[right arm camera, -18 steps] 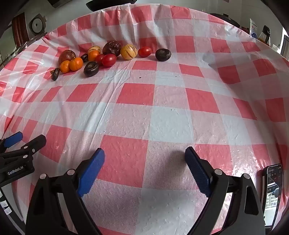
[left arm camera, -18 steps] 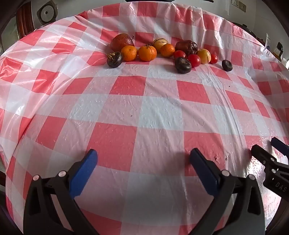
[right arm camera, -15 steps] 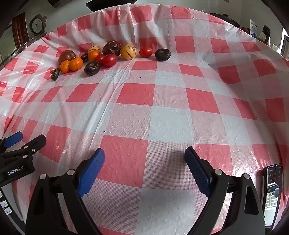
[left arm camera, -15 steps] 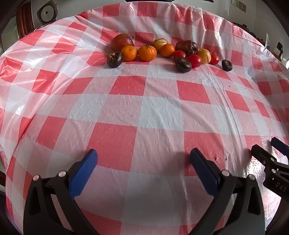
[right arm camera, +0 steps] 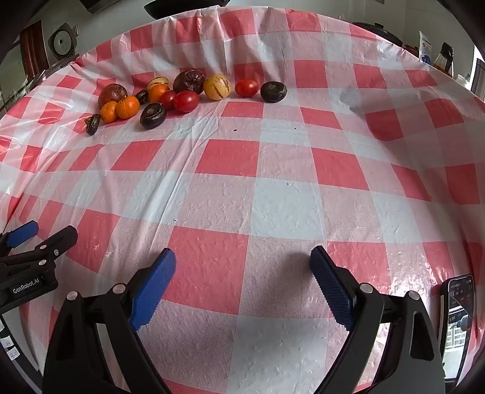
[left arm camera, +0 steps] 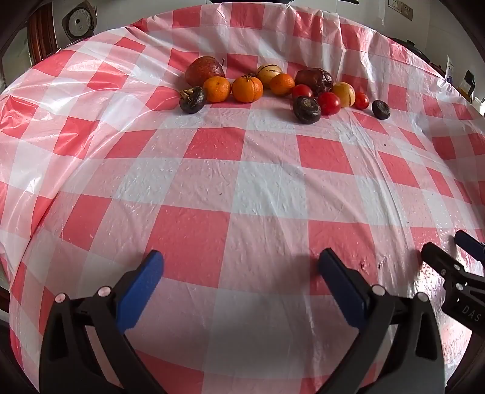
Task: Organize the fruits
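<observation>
A row of fruit lies far across the red-and-white checked tablecloth (left arm camera: 242, 188): a reddish-brown apple (left arm camera: 204, 70), oranges (left arm camera: 247, 88), yellow striped melons (right arm camera: 217, 87), red tomatoes (left arm camera: 329, 103), a dark wrinkled fruit (left arm camera: 315, 80) and dark round fruits (left arm camera: 306, 109). My left gripper (left arm camera: 241, 266) hovers open over bare cloth near the front, far from the fruit. My right gripper (right arm camera: 242, 266) is open too, nothing between its blue pads. Each gripper shows at the edge of the other's view: the right gripper (left arm camera: 454, 266) and the left gripper (right arm camera: 36, 242).
A phone (right arm camera: 459, 315) lies at the table's front right edge. A round grey appliance (left arm camera: 78, 22) and wooden furniture stand behind the table at the left. Bottles and a jug (right arm camera: 442, 57) stand at the far right. Wide bare cloth separates the grippers from the fruit.
</observation>
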